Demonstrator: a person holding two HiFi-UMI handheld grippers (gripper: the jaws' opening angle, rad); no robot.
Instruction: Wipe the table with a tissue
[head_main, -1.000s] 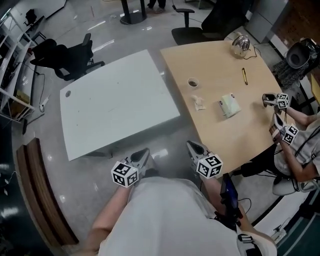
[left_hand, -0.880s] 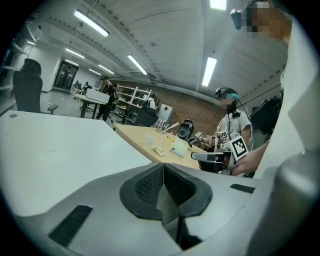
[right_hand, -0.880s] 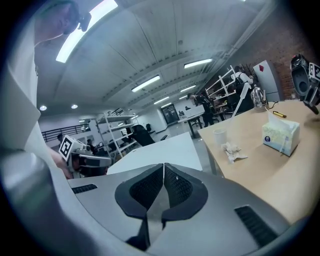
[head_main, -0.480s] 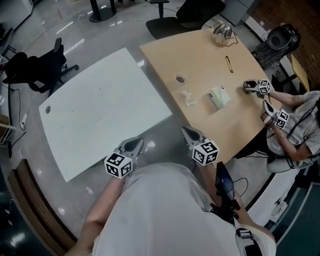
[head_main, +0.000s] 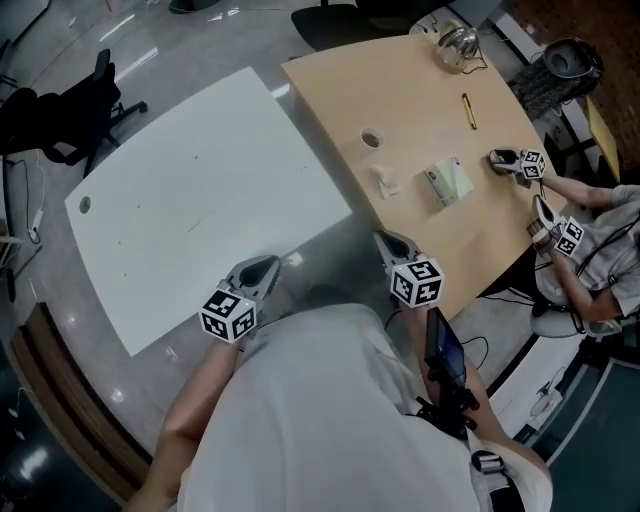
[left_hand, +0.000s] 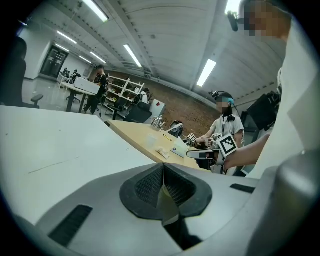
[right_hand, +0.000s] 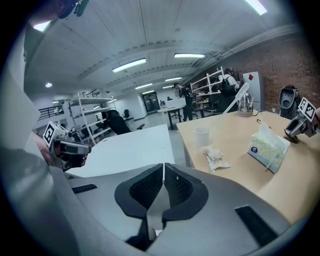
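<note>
A crumpled white tissue (head_main: 386, 182) lies on the wooden table (head_main: 420, 95), near its left edge. Just right of it is a tissue pack (head_main: 446, 184) and behind it a small paper cup (head_main: 372, 137). My right gripper (head_main: 385, 242) is shut and empty, hanging over the floor just short of the wooden table's near corner. My left gripper (head_main: 267, 265) is also shut and empty, by the near edge of the white table (head_main: 190, 190). The right gripper view shows the tissue (right_hand: 214, 155), the pack (right_hand: 267, 146) and the cup (right_hand: 201, 136) ahead to the right.
A pen (head_main: 469, 110) and a kettle (head_main: 457, 42) lie at the wooden table's far end. Another person sits at its right side with two grippers (head_main: 522, 161). A narrow gap of floor (head_main: 345, 250) separates the two tables. Black office chairs (head_main: 60, 110) stand far left.
Both tables have come nearer and shifted in the head view as I moved toward them. Both grippers stayed shut in front of my body.
</note>
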